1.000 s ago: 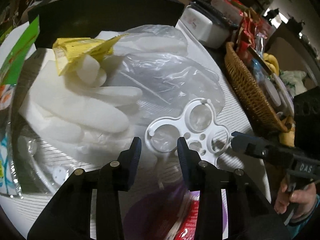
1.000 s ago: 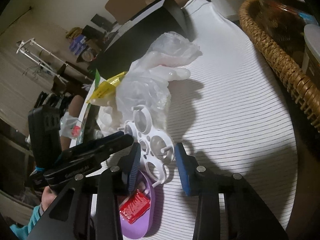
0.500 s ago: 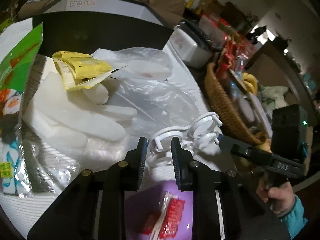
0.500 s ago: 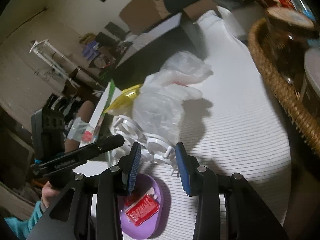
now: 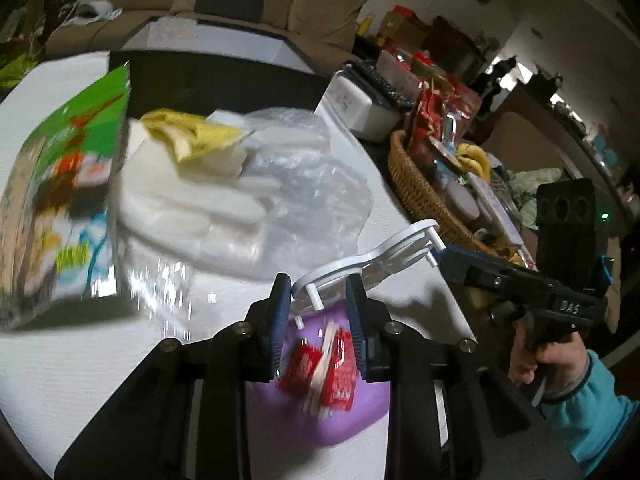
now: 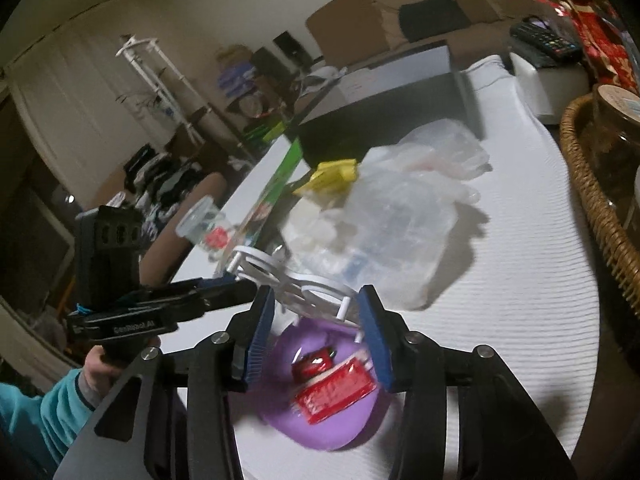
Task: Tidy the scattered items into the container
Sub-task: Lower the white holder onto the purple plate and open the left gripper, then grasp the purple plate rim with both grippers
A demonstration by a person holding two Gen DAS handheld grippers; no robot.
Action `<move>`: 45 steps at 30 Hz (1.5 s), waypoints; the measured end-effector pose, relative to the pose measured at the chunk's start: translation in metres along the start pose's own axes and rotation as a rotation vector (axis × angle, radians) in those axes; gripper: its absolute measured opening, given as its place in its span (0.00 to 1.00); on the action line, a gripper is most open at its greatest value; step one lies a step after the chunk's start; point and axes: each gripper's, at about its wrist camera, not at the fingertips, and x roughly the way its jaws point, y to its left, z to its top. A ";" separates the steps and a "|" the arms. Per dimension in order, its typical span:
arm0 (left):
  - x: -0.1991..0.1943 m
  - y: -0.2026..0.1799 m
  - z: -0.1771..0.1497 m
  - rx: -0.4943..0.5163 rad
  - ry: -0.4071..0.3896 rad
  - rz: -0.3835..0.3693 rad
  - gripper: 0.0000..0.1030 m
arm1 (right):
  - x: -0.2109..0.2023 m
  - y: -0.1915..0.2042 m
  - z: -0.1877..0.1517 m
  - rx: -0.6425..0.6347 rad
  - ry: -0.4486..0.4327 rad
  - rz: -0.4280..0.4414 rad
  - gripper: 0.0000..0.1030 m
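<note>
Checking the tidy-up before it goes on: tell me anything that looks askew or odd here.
The white ring holder is off the table, tilted, one end between the left tongs, the other near the right tongs, whose jaws are opening. It hangs above the purple dish of red packets. The gloves and bags beyond lie in a loose heap.

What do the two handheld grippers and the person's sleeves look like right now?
Both are black pistol-grip tools with black fingers faced in ribbed blue pads and silver bolts at the joints. The right gripper reads "DAS" in white, the left gripper "GenRobot.AI". Each carries a black block on top. The sleeves are teal.
</note>
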 end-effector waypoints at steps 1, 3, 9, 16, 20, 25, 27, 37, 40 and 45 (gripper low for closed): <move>0.001 -0.001 -0.006 0.000 0.009 0.003 0.24 | 0.000 0.002 -0.002 -0.016 0.001 -0.008 0.47; 0.007 -0.005 -0.011 0.026 0.027 0.031 0.25 | 0.002 0.003 -0.005 -0.028 0.002 -0.029 0.48; 0.016 -0.001 -0.011 0.028 0.025 0.084 0.25 | 0.017 -0.009 -0.006 0.037 0.014 -0.036 0.48; 0.021 0.017 -0.018 0.009 0.059 0.083 0.26 | 0.031 -0.001 -0.013 -0.035 0.083 -0.047 0.48; 0.014 0.010 -0.030 0.055 0.092 0.085 0.35 | 0.027 0.011 -0.028 -0.131 0.144 -0.054 0.48; 0.006 0.004 -0.054 0.062 0.137 0.094 0.57 | 0.024 0.031 -0.057 -0.283 0.231 -0.108 0.48; 0.006 0.001 -0.064 0.070 0.164 0.097 0.59 | 0.026 0.031 -0.067 -0.310 0.266 -0.135 0.48; 0.004 0.006 -0.094 0.041 0.261 0.046 0.60 | 0.002 0.008 -0.082 -0.234 0.308 -0.208 0.54; 0.001 0.007 -0.091 0.030 0.236 0.054 0.60 | -0.007 -0.004 -0.076 -0.161 0.272 -0.208 0.56; 0.004 0.023 -0.075 -0.081 0.191 0.016 0.61 | -0.006 -0.029 -0.063 0.096 0.218 -0.088 0.56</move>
